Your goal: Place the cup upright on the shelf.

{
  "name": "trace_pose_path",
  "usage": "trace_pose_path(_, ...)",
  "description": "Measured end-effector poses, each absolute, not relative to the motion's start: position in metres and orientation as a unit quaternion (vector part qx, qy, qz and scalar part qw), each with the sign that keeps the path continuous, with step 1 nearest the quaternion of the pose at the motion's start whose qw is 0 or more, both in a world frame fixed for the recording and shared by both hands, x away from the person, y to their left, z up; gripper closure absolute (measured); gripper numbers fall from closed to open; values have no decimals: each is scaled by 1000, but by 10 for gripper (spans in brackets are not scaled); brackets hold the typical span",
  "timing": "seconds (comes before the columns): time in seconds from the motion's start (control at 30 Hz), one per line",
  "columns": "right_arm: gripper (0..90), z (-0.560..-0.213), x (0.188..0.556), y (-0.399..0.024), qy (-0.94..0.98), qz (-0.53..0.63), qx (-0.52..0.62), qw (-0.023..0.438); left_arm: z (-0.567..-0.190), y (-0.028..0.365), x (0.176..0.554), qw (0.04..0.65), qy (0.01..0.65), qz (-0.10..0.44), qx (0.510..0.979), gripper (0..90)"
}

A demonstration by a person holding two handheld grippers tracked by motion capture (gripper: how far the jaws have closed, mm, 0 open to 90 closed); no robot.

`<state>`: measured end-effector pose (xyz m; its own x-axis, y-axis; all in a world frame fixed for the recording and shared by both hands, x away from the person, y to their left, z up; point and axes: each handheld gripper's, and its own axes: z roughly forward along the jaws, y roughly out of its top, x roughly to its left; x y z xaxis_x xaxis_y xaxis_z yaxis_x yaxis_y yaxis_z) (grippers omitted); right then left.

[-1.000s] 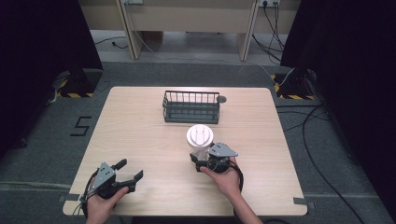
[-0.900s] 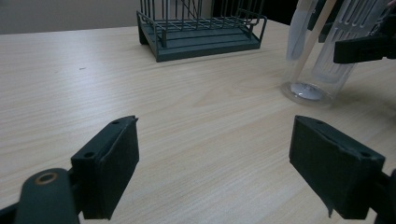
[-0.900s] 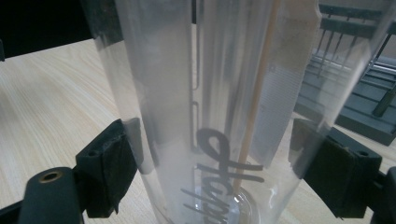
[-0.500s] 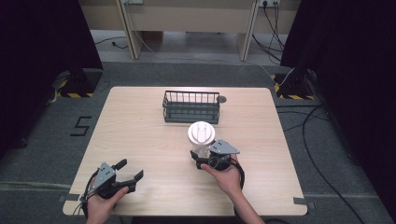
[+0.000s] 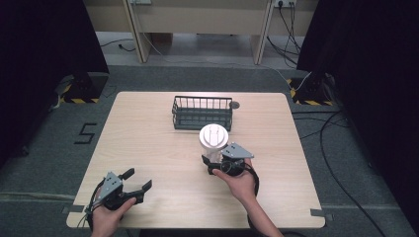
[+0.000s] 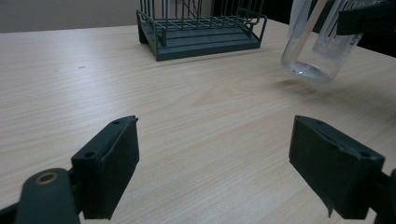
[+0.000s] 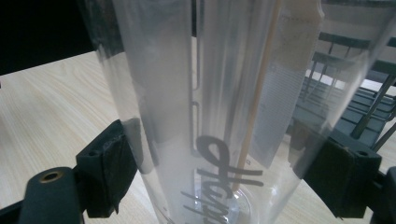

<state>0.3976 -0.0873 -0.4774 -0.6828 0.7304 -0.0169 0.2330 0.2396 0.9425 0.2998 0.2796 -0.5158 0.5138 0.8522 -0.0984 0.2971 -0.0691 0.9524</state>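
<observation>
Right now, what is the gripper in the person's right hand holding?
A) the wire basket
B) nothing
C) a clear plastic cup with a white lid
C: the right gripper has its jaws on either side of the clear cup, lifted and tilted above the table.

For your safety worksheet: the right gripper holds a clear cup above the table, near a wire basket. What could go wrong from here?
1. The clear cup hangs tilted, off the table, held only by the right gripper low on its smooth wall; it might slip.
2. The wire basket stands close behind; the cup could knock its rim.
3. The left gripper sits open, far away, so it probably couldn't steady a slip.
</observation>
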Motion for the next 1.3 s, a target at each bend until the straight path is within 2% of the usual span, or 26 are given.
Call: trace_pose_path(1.3,184,-444,428,-87,738,527,341,247,-515,280,300,538,421,258,683,157)
